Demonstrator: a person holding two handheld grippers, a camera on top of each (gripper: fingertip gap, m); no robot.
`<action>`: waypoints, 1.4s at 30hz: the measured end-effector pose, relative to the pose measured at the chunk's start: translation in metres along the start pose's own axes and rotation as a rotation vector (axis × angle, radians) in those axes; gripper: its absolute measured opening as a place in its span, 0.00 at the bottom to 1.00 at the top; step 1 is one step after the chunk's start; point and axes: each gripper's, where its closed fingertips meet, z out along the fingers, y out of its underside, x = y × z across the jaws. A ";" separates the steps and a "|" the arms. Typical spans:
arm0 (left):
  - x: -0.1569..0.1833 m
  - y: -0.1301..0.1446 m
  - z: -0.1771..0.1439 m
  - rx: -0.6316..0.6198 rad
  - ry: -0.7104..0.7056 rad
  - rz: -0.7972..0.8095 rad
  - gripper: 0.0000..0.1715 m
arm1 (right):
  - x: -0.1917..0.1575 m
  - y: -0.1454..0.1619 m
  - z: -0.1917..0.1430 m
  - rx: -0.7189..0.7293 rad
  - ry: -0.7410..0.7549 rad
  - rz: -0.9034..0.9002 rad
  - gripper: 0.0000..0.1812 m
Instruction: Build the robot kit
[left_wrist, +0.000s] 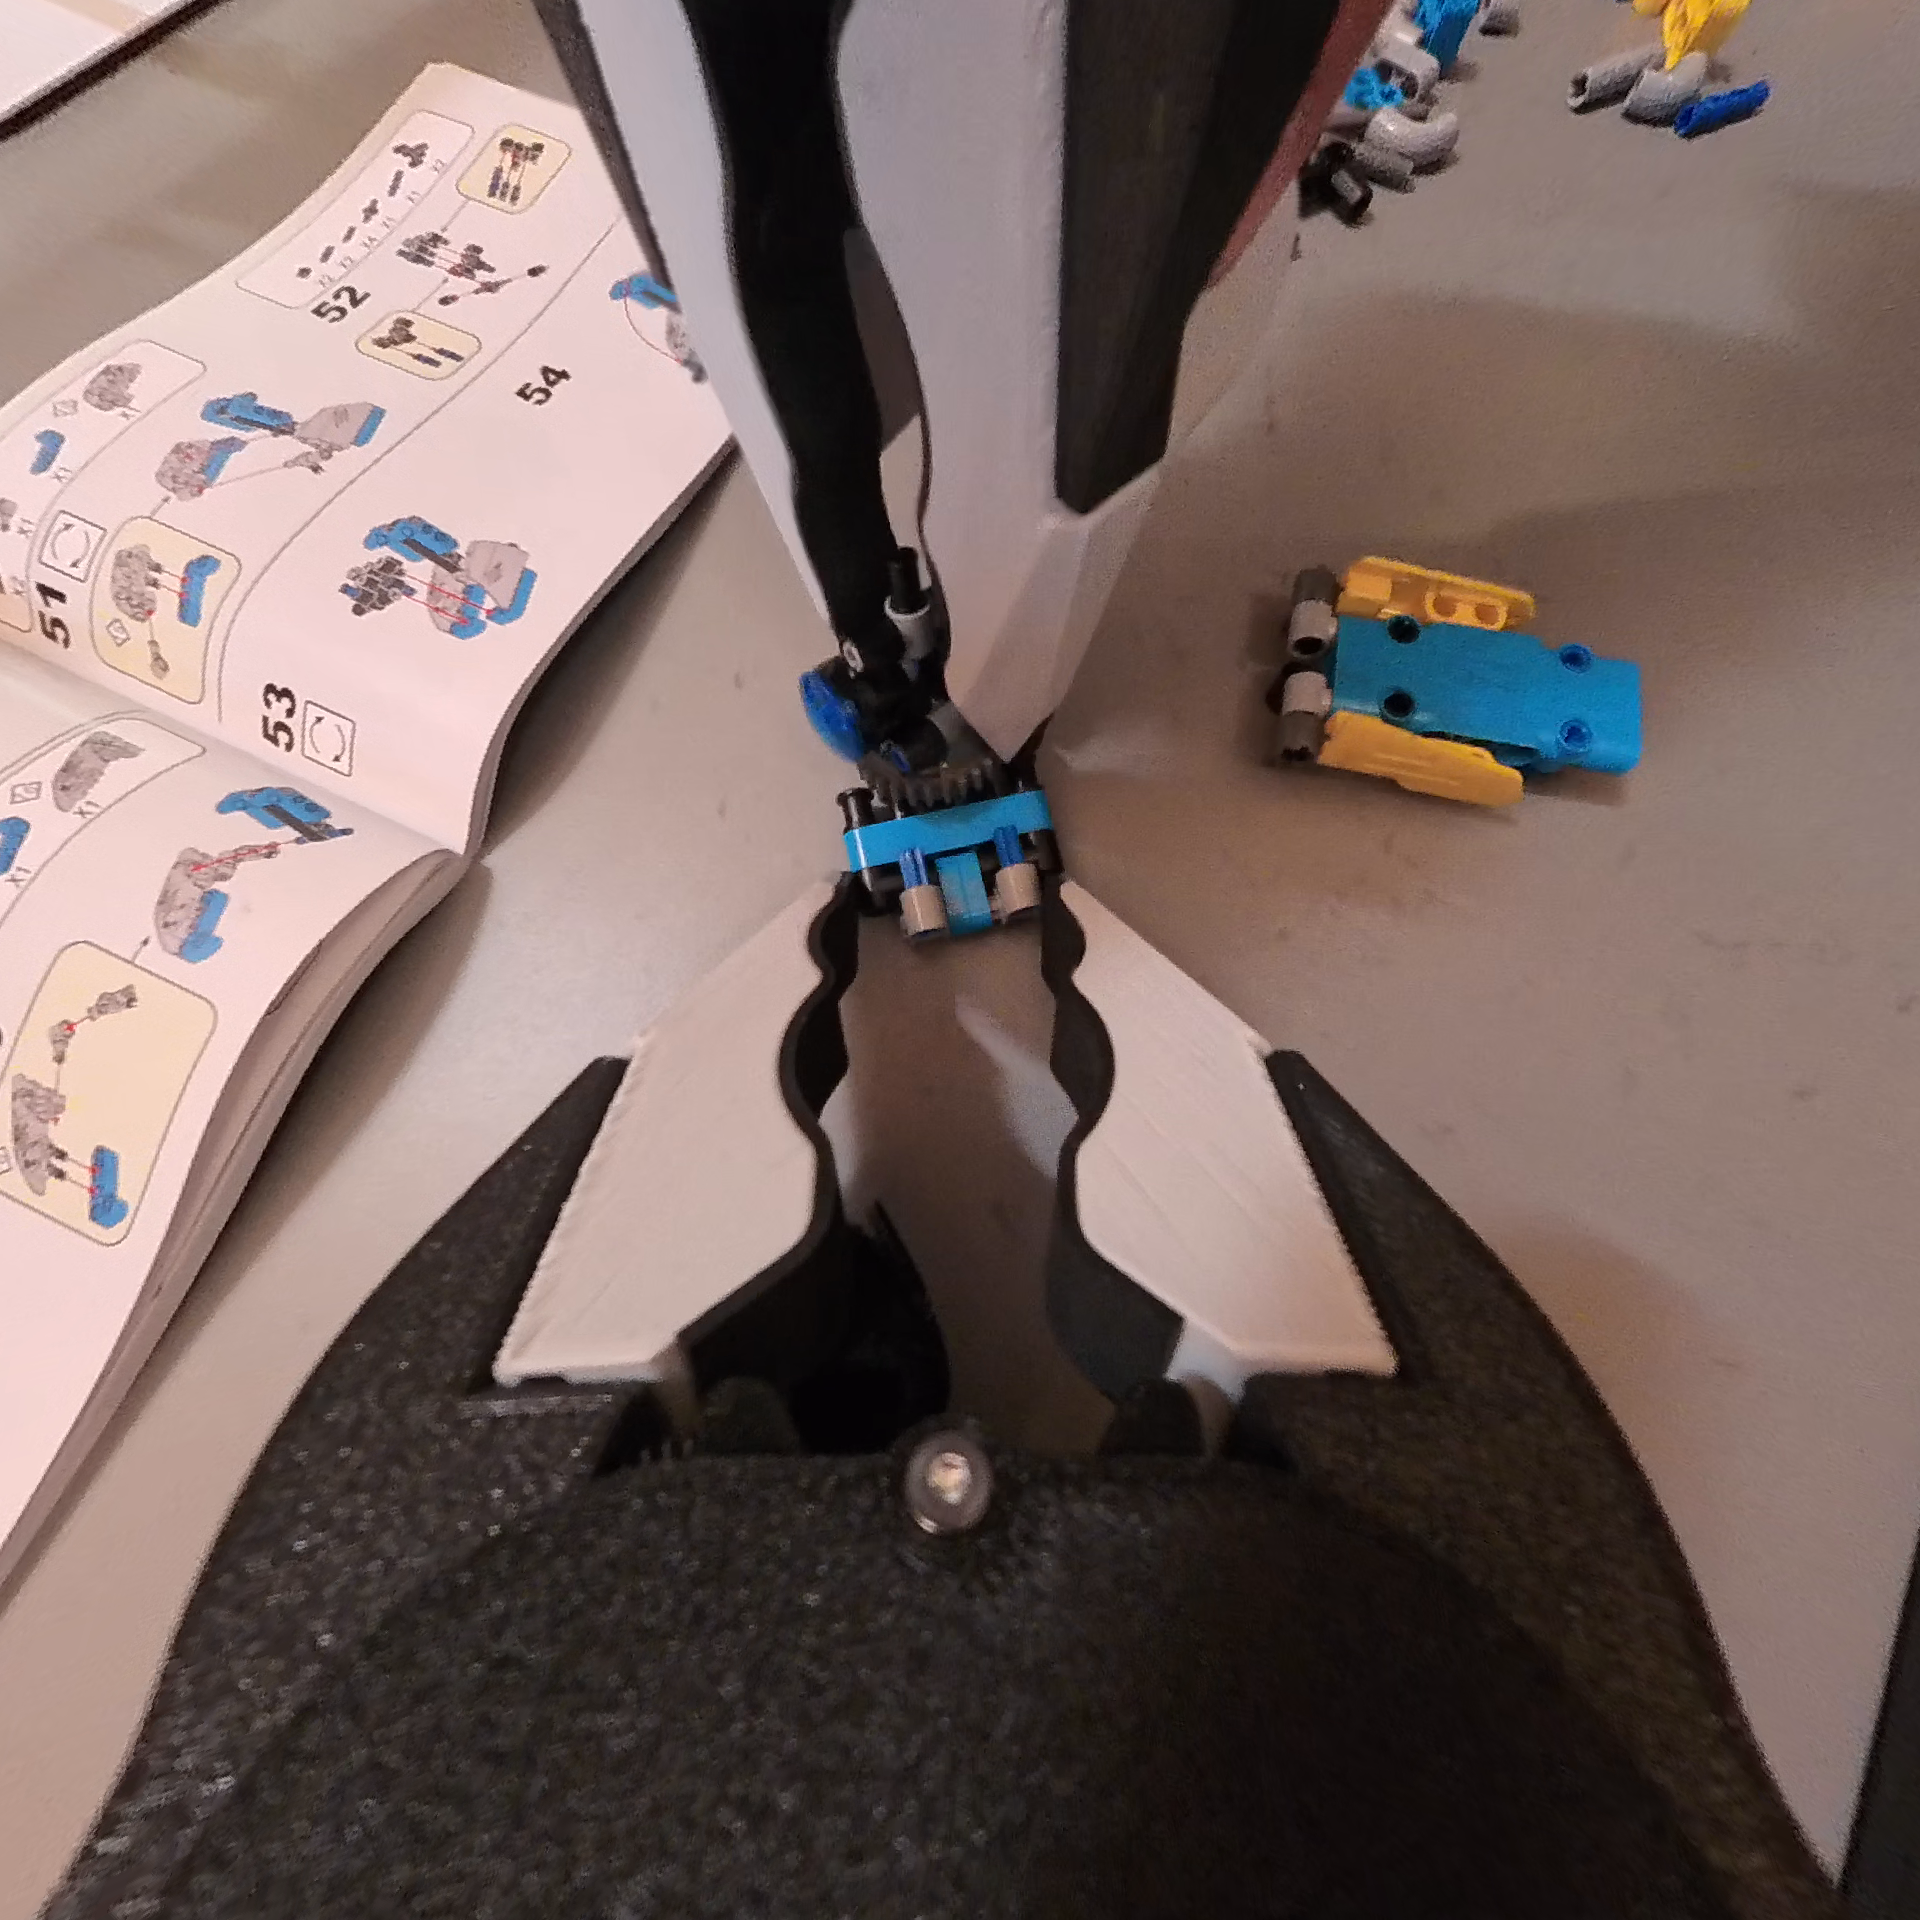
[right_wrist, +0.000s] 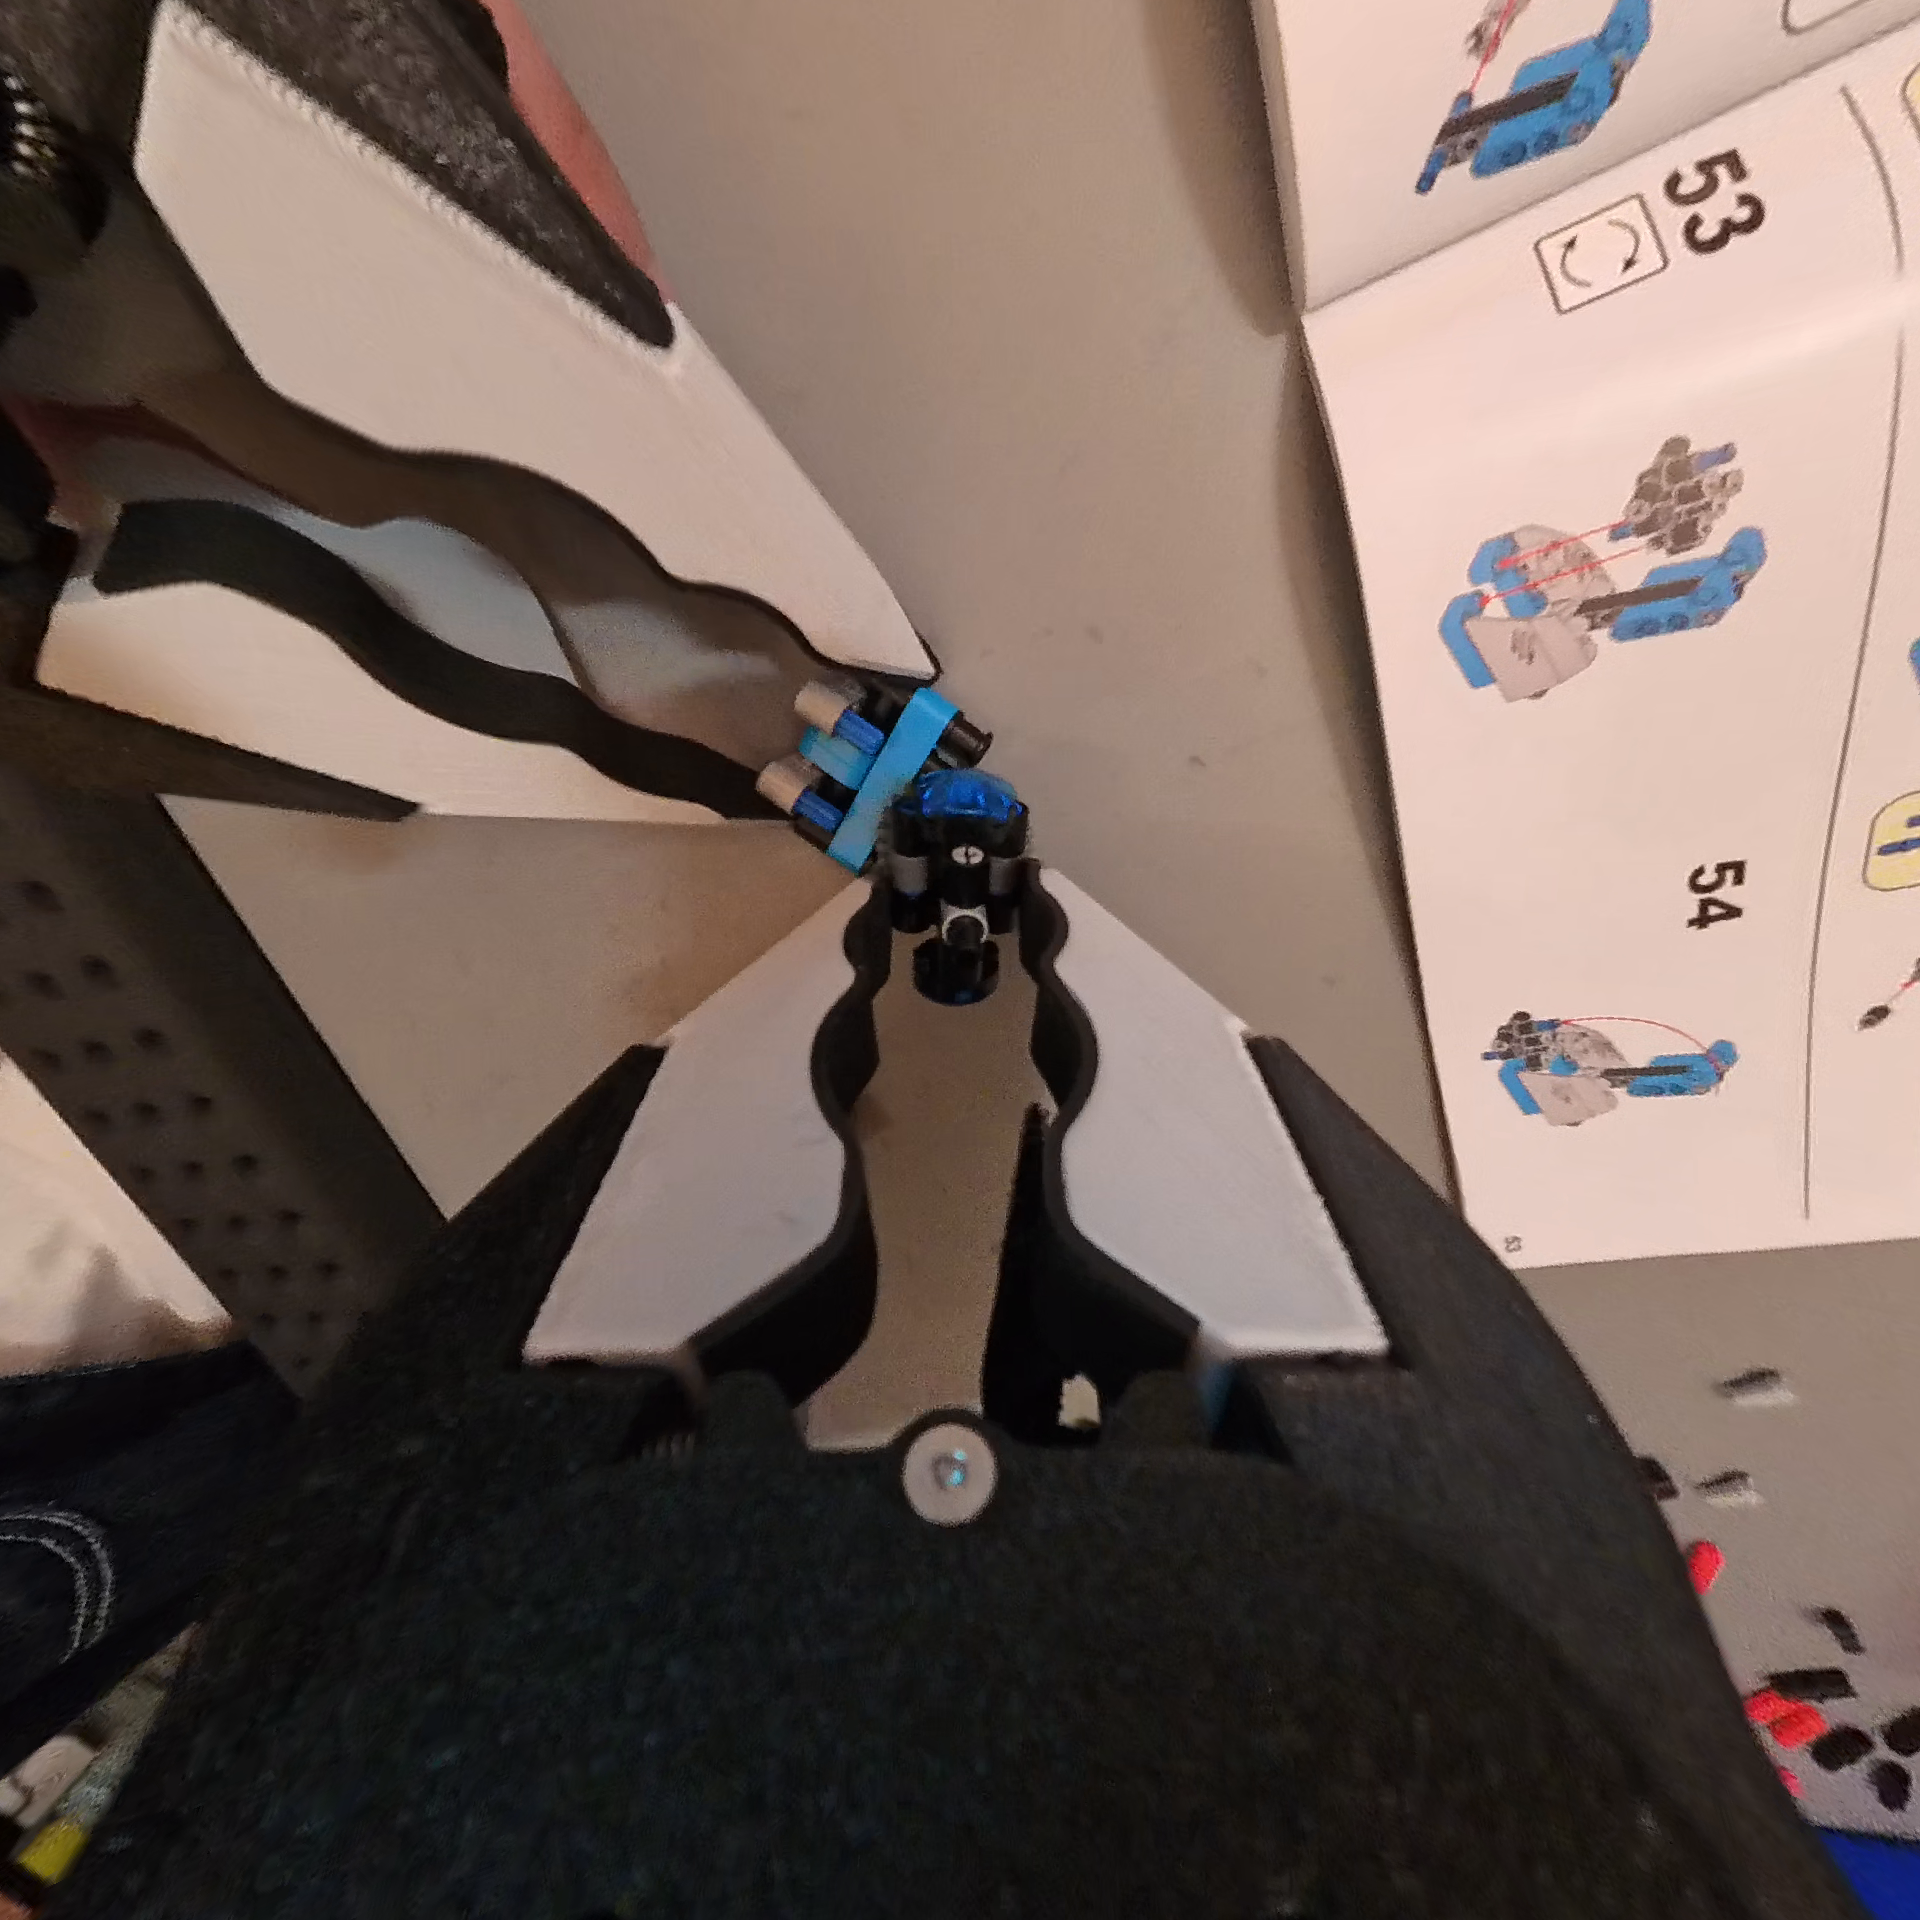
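Two grippers of mine meet mid-frame over the grey bench (left_wrist: 1455, 1039). An open instruction booklet (left_wrist: 312, 623) fills the left of the left wrist view. A blue-and-yellow brick assembly (left_wrist: 1455, 691) lies at right. My left gripper (left_wrist: 951, 883) has its jaws nearly closed, pinching a blue-and-black brick piece (left_wrist: 945, 831). My right gripper (right_wrist: 961, 914) clamps a black piece with a blue dome (right_wrist: 961, 831), touching the first.

A plain grey-beige tabletop (left_wrist: 1455, 1091), faintly scuffed and evenly lit, fills the background.
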 end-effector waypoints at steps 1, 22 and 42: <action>0.000 0.000 0.000 -0.001 0.003 0.000 0.20 | 0.000 0.000 0.000 0.009 0.008 -0.027 0.13; 0.001 -0.008 0.003 0.014 0.012 -0.004 0.20 | 0.001 0.000 0.000 0.038 0.025 -0.052 0.13; 0.004 -0.103 -0.105 0.793 0.927 -0.821 0.20 | -0.049 -0.034 -0.114 1.234 0.466 -0.087 0.31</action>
